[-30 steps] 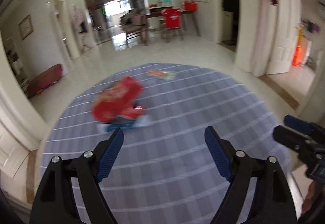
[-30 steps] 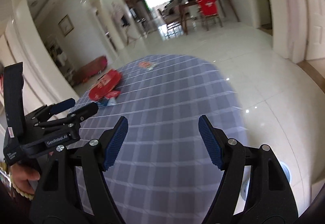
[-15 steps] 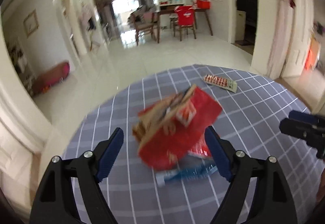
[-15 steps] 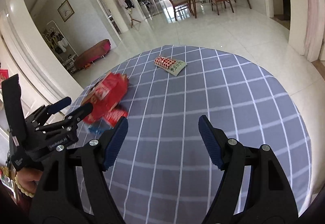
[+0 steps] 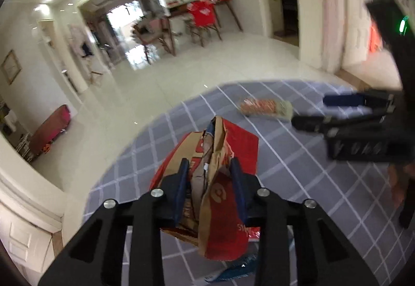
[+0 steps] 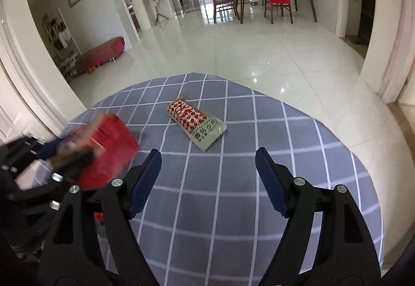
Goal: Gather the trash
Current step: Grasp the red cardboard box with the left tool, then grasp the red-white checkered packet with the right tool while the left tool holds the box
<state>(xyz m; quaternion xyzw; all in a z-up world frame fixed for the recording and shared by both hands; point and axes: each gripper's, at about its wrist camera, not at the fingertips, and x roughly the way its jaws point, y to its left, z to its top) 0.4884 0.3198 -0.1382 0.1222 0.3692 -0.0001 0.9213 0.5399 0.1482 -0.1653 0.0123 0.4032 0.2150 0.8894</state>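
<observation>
Now the left gripper (image 5: 210, 187) has just been closing on the crumpled red-and-brown paper bag (image 5: 220, 182); squeeze firmly before lifting. Ahead of the right gripper (image 6: 207, 179), jaws apart, lies the red-checked sachet (image 6: 197, 125).

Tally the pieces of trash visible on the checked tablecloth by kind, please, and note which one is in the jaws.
Red paper bag: 1, pinched between the jaws of the left gripper, which have just been closing
Red-and-white checked sachet: 1, lying flat ahead of the open right gripper
Blue wrapper: 1, partly hidden under the bag
Small red foil wrapper: 1, mostly hidden
Total: 4
</observation>
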